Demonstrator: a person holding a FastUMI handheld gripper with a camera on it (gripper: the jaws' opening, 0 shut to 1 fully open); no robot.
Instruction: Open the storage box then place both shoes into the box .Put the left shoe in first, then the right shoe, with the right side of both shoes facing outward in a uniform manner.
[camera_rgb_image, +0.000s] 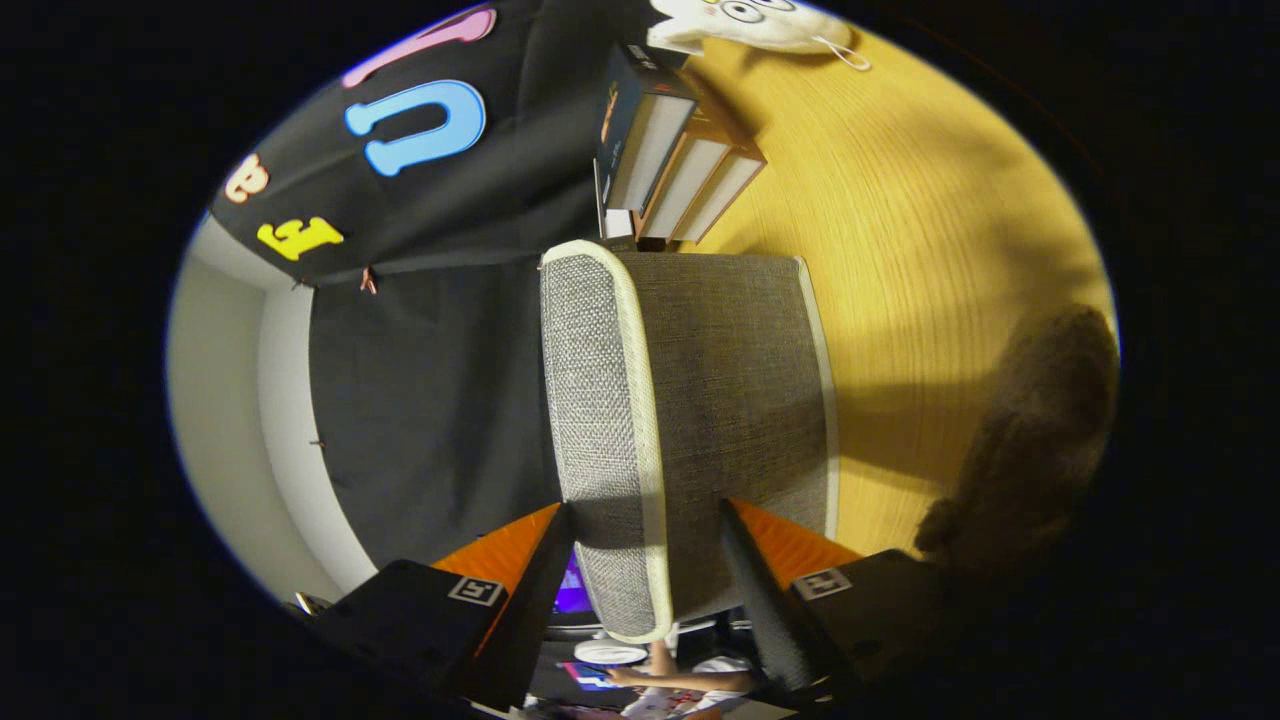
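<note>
Storage box (690, 420), grey fabric with pale trim, near end hidden behind the fingers | books (672, 165) beyond it, cover writing too blurred to read | dark fuzzy shape (1040, 440) on the counter (930, 230) (unclear what) | hand-held gripper (645, 570) spread wide, box edge between its fingers, contact unclear.

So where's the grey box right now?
In the gripper view, the grey storage box sits between the claw fingers on the wooden table, with the books just beyond it.
</note>
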